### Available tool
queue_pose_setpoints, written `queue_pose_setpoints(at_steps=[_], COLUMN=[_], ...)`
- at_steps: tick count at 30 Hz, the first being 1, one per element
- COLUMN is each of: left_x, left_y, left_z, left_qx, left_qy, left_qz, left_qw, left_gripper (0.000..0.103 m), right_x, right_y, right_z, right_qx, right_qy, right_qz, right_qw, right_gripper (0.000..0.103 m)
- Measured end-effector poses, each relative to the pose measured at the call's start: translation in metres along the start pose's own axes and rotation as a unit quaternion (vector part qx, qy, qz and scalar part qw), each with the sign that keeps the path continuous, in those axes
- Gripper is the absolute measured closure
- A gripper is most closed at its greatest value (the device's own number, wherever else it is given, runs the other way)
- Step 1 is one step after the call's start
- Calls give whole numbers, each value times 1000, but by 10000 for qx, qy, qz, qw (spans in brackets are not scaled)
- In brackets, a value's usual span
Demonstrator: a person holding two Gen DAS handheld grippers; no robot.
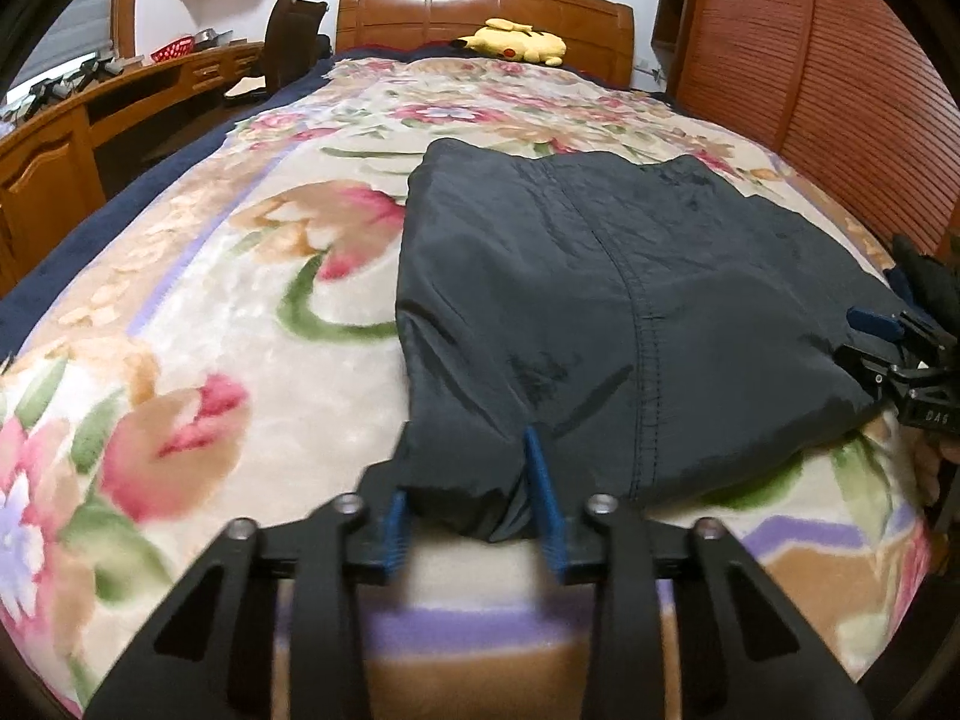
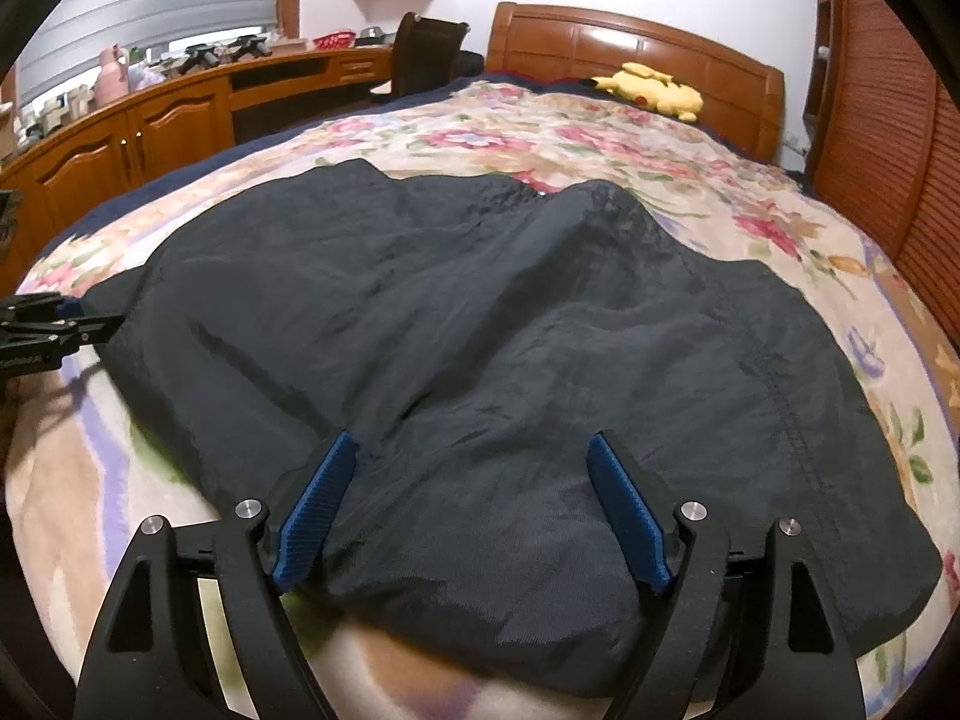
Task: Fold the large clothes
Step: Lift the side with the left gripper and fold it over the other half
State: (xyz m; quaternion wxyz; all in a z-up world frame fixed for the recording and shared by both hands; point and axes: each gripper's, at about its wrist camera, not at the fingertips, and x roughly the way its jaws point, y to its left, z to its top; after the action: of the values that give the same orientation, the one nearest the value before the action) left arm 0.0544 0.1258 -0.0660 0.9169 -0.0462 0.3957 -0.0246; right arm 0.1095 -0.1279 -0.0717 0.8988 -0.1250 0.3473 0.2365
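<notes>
Left wrist view shows the bed point(image 1: 180, 312) under a floral blanket, and every place below is given relative to the dark garment point(image 1: 600, 276) that lies on it. That garment, a large navy piece of thin, crinkled cloth with a stitched seam, is spread over the near half of the blanket, toward the wardrobe side. Beyond its far edge, against the wooden headboard point(image 1: 480, 6), rests a yellow plush toy point(image 1: 516, 42), well apart from the cloth.

At the garment's near left corner sits the left gripper point(image 1: 474, 510). Its blue pads point(image 1: 543, 498) stand on either side of a bunched fold of cloth. They look partly closed about it, yet a gap shows, so I cannot tell whether the hold is firm.

At the garment's near right edge, the right gripper point(image 2: 471, 510) has its jaws wide apart, with the cloth lying between and under the pads point(image 2: 627, 516) and nothing pinched.

My judgement is that the step in hand is taking both near corners before a fold away toward the headboard. To do it well, the right pads should close on the hem itself, catching all layers. Both corners should then rise level, since this slippery cloth would likely slide or sag unevenly if one side leads.
</notes>
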Motion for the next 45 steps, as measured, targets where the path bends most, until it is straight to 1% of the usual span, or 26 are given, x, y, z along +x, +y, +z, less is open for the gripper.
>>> queue_pose_setpoints(at_steps=[2,5,6,9,12,14,16,18,23,26,28,31,33,35,38,39,40,43,45], left_x=[-3,-14,-21,-44,-64,-73,-81,-84,-94,-96,-95,-94,-93,-90,-83,-83,-81,-76,-72], left_y=[-5,-13,-18,-35,-54,-67,-86,-99,-135,-162,-181,-216,-235,-257,-289,-296,-309,-329,-339], left_z=[3,8,14,32,51,65,77,84,100,110,115,124,128,134,139,138,137,133,127], left_qx=[10,55,73,223,382,514,744,872,1161,1381,1572,1868,2027,2191,2426,2469,2544,2652,2741], left_qy=[-10,-155,-232,-507,-780,-885,-986,-1062,-1352,-1418,-1425,-1447,-1464,-1447,-1400,-1382,-1357,-1294,-1224], left_qz=[5,165,243,327,392,390,438,444,336,279,261,71,-5,-128,-304,-350,-457,-727,-861], left_qw=[10000,9997,9994,9979,9954,9940,9914,9895,9834,9798,9769,9716,9682,9648,9595,9585,9564,9527,9500], left_gripper=[90,95,96,97,97,98,98,99,100,100,100,100,100,100,101,101,101,101,101], right_x=[1,0,0,-4,-10,-14,-19,-24,-35,-43,-48,-57,-62,-69,-79,-82,-86,-95,-99], right_y=[-3,-3,-3,-3,-4,-6,-11,-18,-30,-34,-37,-52,-64,-79,-100,-107,-113,-132,-141], right_z=[1,0,-1,-4,-8,-10,-13,-16,-23,-26,-27,-29,-29,-30,-34,-36,-39,-45,-49], right_qx=[51,48,35,-30,-75,-85,-53,-16,48,27,25,179,350,497,723,776,826,983,1111], right_qy=[30,40,40,37,42,39,37,24,-31,-89,-133,-239,-294,-351,-412,-427,-447,-489,-510], right_qz=[82,125,134,140,96,72,22,40,122,111,-7,-266,-283,-427,-504,-545,-600,-711,-705], right_qw=[9999,9999,9999,9999,9999,9999,10000,10000,9999,9999,9999,9992,9986,9972,9953,9946,9938,9914,9900], right_gripper=[19,19,19,19,19,19,19,19,19,19,19,20,20,20,20,20,20,20,20])
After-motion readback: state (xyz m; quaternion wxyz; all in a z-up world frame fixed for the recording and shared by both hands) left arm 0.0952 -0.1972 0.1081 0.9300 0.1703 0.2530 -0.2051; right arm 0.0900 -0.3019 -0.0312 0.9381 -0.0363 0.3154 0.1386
